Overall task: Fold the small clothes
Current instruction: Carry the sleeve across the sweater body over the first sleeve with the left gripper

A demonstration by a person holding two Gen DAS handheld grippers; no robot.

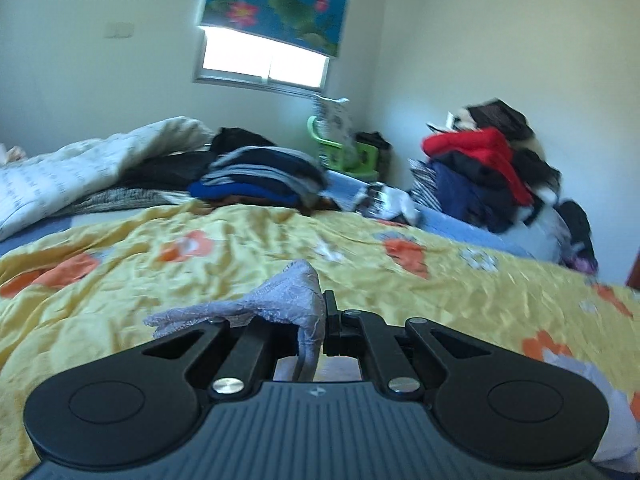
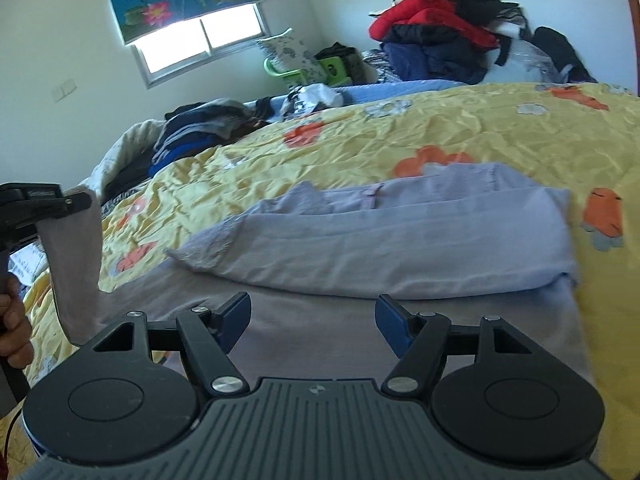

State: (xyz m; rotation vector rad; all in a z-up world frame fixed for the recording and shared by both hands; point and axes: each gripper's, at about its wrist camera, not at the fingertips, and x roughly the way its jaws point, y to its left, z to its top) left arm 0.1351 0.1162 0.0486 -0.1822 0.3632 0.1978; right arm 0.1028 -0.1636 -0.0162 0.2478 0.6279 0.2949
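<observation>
Left wrist — lilac garment (image 1: 280,300) in tongs (image 1: 320,320)

The left tongs (image 1: 320,320) pinch lavender lace cloth (image 1: 280,300) above a yellow floral quilt (image 1: 440,280).

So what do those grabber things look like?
The right gripper is black, with two round discs, a ribbed grey body bearing a small white logo, silver screws and blue fingers. The left gripper looks alike; its finger colour is hidden. A bare hand holds its handle.

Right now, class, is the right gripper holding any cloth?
No. In the right wrist view the right gripper is open, its fingers spread above the lilac garment with nothing between them.
</observation>
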